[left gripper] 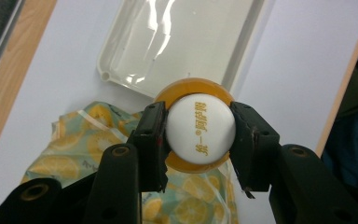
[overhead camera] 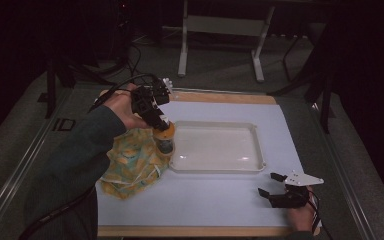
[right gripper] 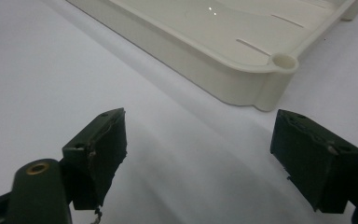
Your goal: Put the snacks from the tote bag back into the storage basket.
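Left gripper view: at frame centre the white-capped bottle [left gripper: 200, 128] is pinched by the left gripper [left gripper: 200, 135], seemingly for the tray [left gripper: 121, 56]; the right gripper [right gripper: 198, 154] is left spread, idle

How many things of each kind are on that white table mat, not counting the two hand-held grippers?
Orange bottle with a white cap, clamped in the left gripper: 1
Yellow lemon-print bag: 1
White plastic tray: 1
Total: 3
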`<state>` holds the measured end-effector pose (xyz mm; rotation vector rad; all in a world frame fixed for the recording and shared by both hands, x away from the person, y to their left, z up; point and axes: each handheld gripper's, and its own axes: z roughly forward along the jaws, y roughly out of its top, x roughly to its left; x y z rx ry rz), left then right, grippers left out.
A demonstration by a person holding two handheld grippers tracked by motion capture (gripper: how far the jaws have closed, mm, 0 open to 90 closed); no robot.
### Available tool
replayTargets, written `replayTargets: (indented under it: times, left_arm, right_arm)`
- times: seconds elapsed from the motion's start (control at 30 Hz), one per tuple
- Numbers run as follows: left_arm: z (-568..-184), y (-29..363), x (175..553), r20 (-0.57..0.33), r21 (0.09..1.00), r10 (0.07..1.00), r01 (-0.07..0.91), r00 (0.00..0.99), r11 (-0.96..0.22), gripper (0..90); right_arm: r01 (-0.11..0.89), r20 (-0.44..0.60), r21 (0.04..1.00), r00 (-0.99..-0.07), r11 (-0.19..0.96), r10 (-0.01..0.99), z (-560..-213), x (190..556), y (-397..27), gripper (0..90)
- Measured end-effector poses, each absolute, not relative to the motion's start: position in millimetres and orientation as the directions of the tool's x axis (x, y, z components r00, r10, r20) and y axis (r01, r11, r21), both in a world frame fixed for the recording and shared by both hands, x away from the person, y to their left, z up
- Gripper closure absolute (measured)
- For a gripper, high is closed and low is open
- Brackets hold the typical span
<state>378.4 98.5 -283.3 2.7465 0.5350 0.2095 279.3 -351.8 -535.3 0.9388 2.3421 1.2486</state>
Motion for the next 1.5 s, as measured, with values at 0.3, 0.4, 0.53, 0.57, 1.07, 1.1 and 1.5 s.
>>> replayTargets:
  times: [0.3,0.4,0.53,0.57,1.07,1.1,1.5]
  left_arm:
    - [-289.7,86.4,381.0,0.058,0.337,0.380,0.340,0.923,-0.878,59.0]
    - [-291.7,82.8,381.9,0.053,0.332,0.376,0.338,0.925,-0.880,59.0]
    - [-293.4,77.5,381.9,0.055,0.330,0.363,0.326,0.930,-0.886,59.0]
    - [-294.0,75.5,381.3,0.059,0.333,0.361,0.323,0.931,-0.886,59.0]
    - [-303.1,53.4,382.5,0.070,0.320,0.337,0.299,0.939,-0.899,59.0]
    - [-303.4,52.8,382.4,0.075,0.321,0.332,0.293,0.940,-0.901,59.0]
    - [-308.3,46.2,383.3,0.076,0.315,0.332,0.294,0.940,-0.903,59.0]
  right_arm:
    - [0.399,0.022,0.825,-0.732,0.401,0.681,-535.2,279.4,-352.1,17.8]
    - [0.398,0.023,0.826,-0.731,0.399,0.682,-535.2,279.3,-352.2,17.9]
    - [0.399,0.024,0.826,-0.731,0.399,0.682,-535.2,279.4,-352.3,17.8]
    - [0.399,0.024,0.826,-0.731,0.399,0.682,-535.2,279.3,-352.2,17.8]
    - [0.396,0.024,0.828,-0.732,0.398,0.680,-535.2,279.4,-352.5,17.6]
    - [0.396,0.023,0.827,-0.733,0.398,0.680,-535.2,279.4,-352.5,17.6]
    - [0.396,0.020,0.825,-0.733,0.404,0.680,-535.3,279.1,-351.6,17.6]
